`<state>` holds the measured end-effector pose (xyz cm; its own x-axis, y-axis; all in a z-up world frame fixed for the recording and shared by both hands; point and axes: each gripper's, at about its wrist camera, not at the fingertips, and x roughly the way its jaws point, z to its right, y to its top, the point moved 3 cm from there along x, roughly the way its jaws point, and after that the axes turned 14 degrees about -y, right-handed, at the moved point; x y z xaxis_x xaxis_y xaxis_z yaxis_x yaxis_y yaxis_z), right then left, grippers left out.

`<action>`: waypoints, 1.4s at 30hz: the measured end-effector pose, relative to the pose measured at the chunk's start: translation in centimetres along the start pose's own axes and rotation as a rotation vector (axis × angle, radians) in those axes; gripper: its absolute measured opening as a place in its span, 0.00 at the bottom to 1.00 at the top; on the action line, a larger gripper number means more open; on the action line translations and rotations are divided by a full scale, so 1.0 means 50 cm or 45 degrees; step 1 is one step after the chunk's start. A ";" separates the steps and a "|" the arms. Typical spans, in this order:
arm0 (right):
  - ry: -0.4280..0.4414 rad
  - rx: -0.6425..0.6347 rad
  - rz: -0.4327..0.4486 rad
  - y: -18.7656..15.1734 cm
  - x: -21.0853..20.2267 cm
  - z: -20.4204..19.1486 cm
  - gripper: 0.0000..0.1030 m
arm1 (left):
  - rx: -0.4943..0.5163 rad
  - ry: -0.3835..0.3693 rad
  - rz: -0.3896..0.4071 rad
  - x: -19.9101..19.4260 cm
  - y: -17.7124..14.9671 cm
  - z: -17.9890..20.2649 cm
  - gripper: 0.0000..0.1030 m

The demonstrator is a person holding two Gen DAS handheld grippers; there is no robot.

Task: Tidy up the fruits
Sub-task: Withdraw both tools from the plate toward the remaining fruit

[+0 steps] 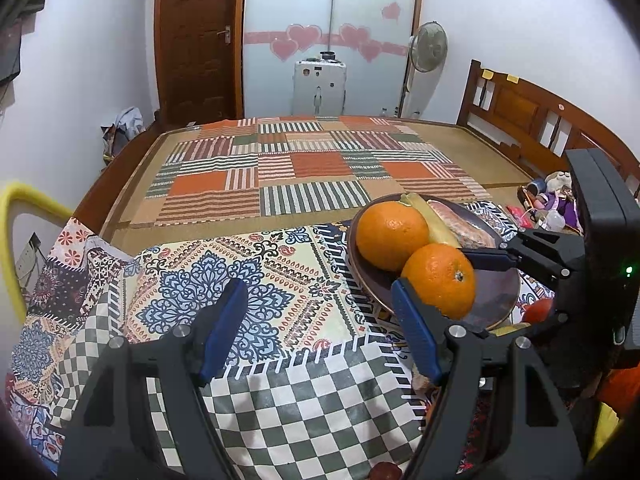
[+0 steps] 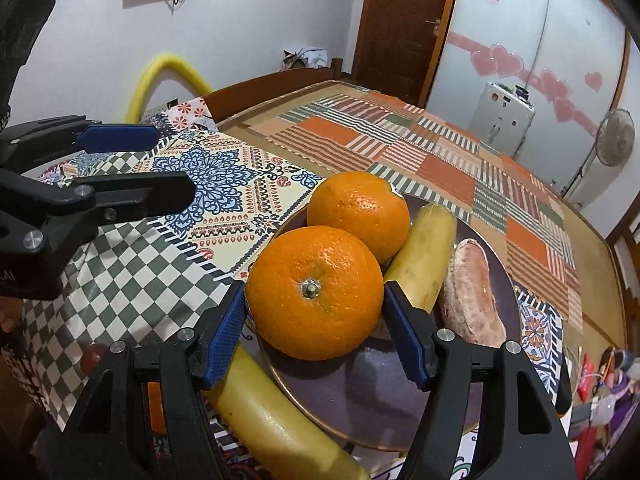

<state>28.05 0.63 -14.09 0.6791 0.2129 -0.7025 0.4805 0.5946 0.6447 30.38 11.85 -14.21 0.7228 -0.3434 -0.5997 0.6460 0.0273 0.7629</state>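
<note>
A plate point(image 2: 400, 412) is set on the cloth point(image 2: 140, 264) at the near end of the bed point(image 1: 472, 152). In the plate two oranges lie touching, the near orange point(image 2: 314, 292) before the far orange point(image 2: 360, 212). A banana point(image 2: 424, 252) is laid right of them, a sweet potato point(image 2: 472, 296) further right. A second banana point(image 2: 276, 420) lies outside the plate, against its near left rim. The near orange is flanked by the right tongs point(image 2: 314, 334). The left tongs point(image 1: 316, 328) are held left of the plate, over the cloth.
</note>
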 end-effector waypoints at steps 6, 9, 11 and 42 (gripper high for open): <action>-0.019 0.037 0.058 0.005 -0.043 0.018 0.67 | 0.020 0.011 -0.001 -0.012 0.001 0.020 0.72; -0.037 0.071 0.082 -0.005 -0.076 0.037 0.68 | 0.030 0.013 0.006 -0.025 0.001 0.032 0.72; -0.053 0.094 0.094 -0.015 -0.099 0.049 0.68 | 0.037 0.014 0.009 -0.036 -0.002 0.045 0.72; 0.006 0.264 0.061 -0.155 -0.143 0.073 0.52 | 0.018 -0.052 -0.164 0.001 -0.176 0.163 0.66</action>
<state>21.52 -8.34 -12.98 0.7012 0.2411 -0.6710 0.5523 0.4113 0.7251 22.74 3.95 -19.00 0.6235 -0.3809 -0.6828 0.7289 -0.0326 0.6839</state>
